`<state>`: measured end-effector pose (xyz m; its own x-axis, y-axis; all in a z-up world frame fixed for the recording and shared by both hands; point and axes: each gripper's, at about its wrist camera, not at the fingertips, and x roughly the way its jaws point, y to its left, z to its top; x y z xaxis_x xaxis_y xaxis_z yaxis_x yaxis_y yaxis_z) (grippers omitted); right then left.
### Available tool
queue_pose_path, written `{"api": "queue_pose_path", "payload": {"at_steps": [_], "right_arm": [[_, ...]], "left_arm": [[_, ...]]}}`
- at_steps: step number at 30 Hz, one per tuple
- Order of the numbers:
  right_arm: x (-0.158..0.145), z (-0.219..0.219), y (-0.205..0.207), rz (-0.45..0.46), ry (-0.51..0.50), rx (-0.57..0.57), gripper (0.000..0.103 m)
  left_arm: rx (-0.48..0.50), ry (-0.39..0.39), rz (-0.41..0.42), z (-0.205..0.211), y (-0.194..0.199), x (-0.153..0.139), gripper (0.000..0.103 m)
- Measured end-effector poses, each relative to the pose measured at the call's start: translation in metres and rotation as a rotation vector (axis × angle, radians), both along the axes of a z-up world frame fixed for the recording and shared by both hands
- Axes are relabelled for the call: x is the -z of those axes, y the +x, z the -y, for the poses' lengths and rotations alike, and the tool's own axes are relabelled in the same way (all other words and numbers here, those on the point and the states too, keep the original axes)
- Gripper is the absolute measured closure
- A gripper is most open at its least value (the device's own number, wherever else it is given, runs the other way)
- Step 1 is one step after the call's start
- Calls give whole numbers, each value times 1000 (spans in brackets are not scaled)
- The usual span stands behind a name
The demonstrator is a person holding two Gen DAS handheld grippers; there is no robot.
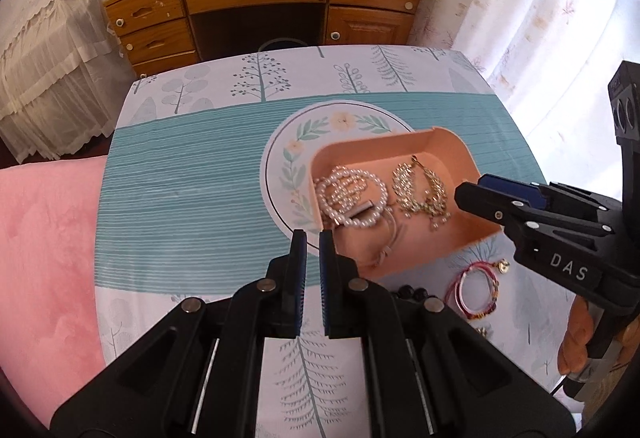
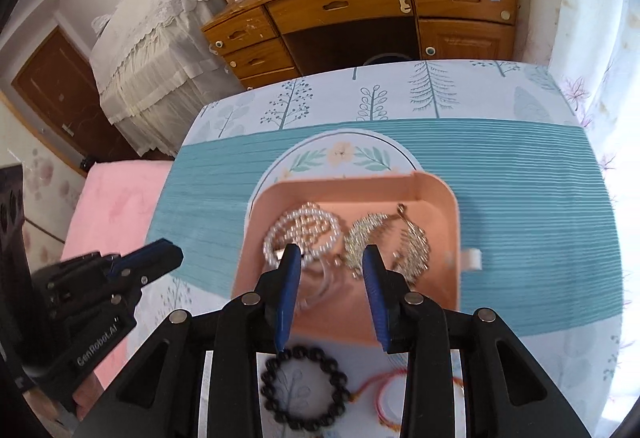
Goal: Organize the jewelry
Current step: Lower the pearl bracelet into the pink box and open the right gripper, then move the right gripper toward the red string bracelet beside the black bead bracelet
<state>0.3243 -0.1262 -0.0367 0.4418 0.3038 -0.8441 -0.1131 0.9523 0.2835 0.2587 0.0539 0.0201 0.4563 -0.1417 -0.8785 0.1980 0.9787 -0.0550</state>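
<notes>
With my right gripper (image 2: 331, 258) half open and empty, my left gripper (image 1: 313, 238) nearly closed and empty, I judge the black bead bracelet (image 2: 305, 388), lying near the peach tray (image 2: 436, 185), light, rigid-beaded, slippery; grip across one side.

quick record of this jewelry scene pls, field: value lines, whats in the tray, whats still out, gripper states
tray: peach tray on the tablecloth
in tray: pearl bracelets, gold leaf earrings
still out: black bead bracelet, red string bracelets, both on the near side of the tray
left gripper: narrowly open, empty, at the tray's near edge
right gripper: open, empty, above the tray
</notes>
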Motion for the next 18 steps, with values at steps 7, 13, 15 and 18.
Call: {"api": "queue_pose_path", "payload": {"at_steps": [7, 13, 15, 18], "right_arm": [[-13, 28, -52, 13, -42, -13, 71], [-9, 56, -88, -9, -90, -2, 71], [-6, 65, -98, -26, -102, 7, 71], [2, 75, -108, -52, -104, 14, 71]], "left_arm": [[29, 3, -16, 8, -33, -5, 99], [41, 14, -31, 13, -52, -3, 99], [46, 19, -40, 15, -57, 1, 99], [51, 28, -55, 17, -61, 9, 99]]}}
